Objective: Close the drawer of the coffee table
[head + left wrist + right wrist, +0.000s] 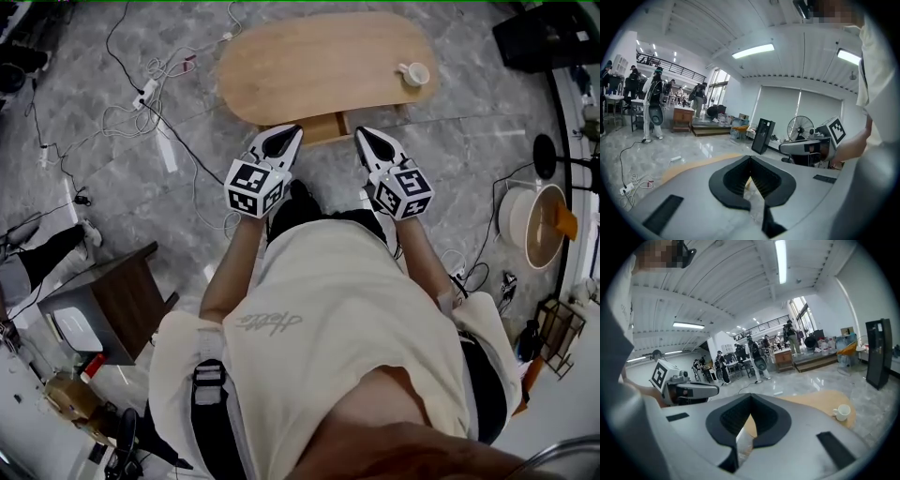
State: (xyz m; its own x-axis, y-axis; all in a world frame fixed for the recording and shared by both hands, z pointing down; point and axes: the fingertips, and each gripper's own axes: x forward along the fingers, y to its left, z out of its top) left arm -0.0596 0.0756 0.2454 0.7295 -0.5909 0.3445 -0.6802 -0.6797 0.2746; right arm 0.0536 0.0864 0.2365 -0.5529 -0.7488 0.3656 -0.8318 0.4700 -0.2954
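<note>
An oval wooden coffee table (309, 61) stands ahead of me on the grey floor. Its drawer (325, 127) juts out a little from under the near edge. My left gripper (291, 134) hovers just left of the drawer front and my right gripper (364, 137) just right of it. Both point at the table with jaws shut and nothing between them. In the left gripper view the left gripper (750, 159) tips up over the table edge (693, 166). In the right gripper view the right gripper (751, 397) shows the tabletop (825, 401) beyond it.
A white cup (413, 74) sits on the table's right end. Cables and a power strip (150, 89) lie on the floor to the left. A dark side table (112, 305) stands at lower left and a white tub (534, 223) at right. People stand far off.
</note>
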